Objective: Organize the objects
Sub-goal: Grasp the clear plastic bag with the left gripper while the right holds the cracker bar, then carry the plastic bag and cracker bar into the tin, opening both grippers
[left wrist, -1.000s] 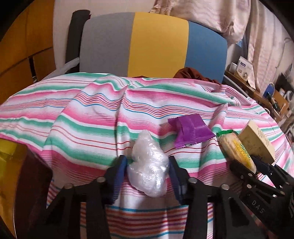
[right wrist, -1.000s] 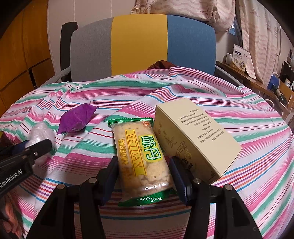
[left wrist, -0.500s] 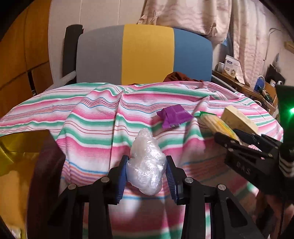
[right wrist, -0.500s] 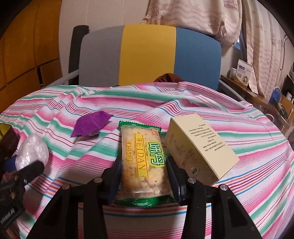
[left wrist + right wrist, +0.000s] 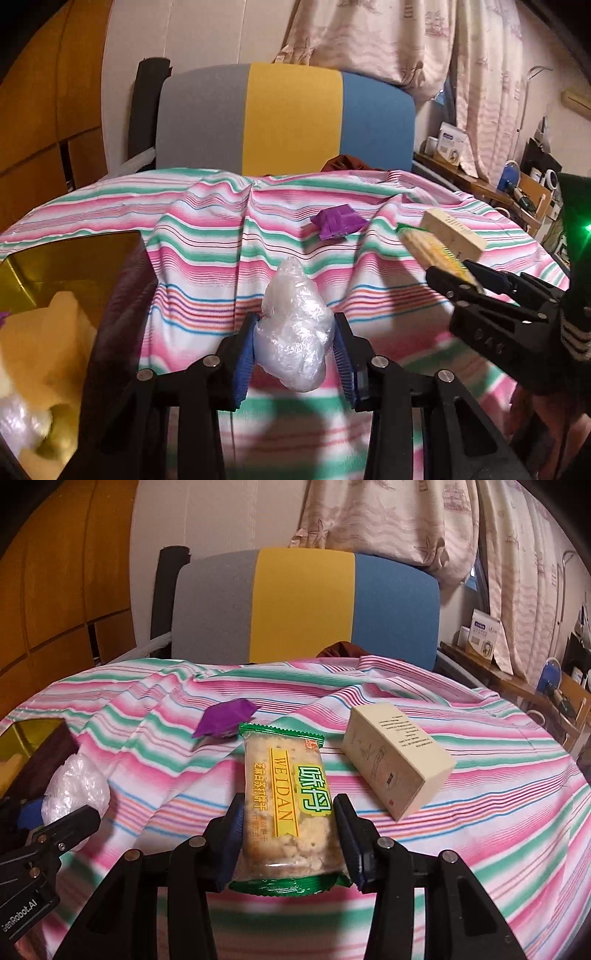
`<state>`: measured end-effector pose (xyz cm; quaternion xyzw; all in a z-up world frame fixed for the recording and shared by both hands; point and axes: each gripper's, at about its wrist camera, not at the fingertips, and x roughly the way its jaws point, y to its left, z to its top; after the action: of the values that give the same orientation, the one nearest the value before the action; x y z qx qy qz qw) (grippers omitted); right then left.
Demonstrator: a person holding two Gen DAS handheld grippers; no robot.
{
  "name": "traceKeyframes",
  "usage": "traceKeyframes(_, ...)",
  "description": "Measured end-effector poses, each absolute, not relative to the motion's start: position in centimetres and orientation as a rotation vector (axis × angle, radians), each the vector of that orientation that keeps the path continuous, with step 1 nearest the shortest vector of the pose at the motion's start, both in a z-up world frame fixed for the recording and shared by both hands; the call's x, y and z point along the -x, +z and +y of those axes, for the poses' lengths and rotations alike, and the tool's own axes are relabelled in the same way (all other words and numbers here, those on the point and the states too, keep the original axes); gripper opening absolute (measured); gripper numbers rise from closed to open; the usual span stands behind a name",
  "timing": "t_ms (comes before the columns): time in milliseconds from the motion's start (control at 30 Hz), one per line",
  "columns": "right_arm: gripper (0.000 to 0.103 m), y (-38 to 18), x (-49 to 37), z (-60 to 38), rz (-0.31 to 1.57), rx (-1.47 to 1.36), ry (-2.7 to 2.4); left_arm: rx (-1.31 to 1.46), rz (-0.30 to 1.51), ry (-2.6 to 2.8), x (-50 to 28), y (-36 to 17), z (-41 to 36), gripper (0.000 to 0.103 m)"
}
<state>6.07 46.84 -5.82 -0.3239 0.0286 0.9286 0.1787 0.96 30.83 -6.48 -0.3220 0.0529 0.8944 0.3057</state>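
Observation:
My left gripper (image 5: 294,343) is shut on a crumpled clear plastic wad (image 5: 291,295), held just above the striped cloth (image 5: 207,236). My right gripper (image 5: 289,812) is shut on a green-edged cracker packet (image 5: 284,775), lifted off the cloth. A purple wrapper (image 5: 225,718) and a cream carton (image 5: 395,760) lie on the cloth beyond the packet. In the left wrist view the right gripper (image 5: 454,280) shows at the right with the packet (image 5: 432,251). The right wrist view has the left gripper (image 5: 62,812) and its wad (image 5: 74,786) at the left.
An open gold-lined box (image 5: 55,266) with dark sides stands at the left edge, holding yellowish and clear items. A grey, yellow and blue chair back (image 5: 291,118) rises behind the table. A cluttered shelf (image 5: 517,184) runs along the right.
The right gripper has shut on the cracker packet and lifted it. Both grippers have drawn back with their items, and the gold-lined box has come further into the left wrist view.

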Motion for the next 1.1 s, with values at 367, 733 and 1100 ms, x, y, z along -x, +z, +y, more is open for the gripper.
traceKeyframes(367, 0.047, -5.8, -7.8, 43.4, 0.024, 0.922, 2.655, 0.848, -0.012, 2.310, -4.3, -4.2, 25.8, 0.040)
traceKeyframes(733, 0.047, -5.1, -9.6, 42.5, 0.142, 0.903, 2.684, 0.794, -0.196, 2.355, -3.8, -0.7, 18.4, 0.040)
traceKeyframes(1100, 0.047, -4.3, -10.1, 37.1, 0.137, 0.926, 2.795, 0.891, -0.403, 2.522, 2.2, -1.1, 10.5, 0.040)
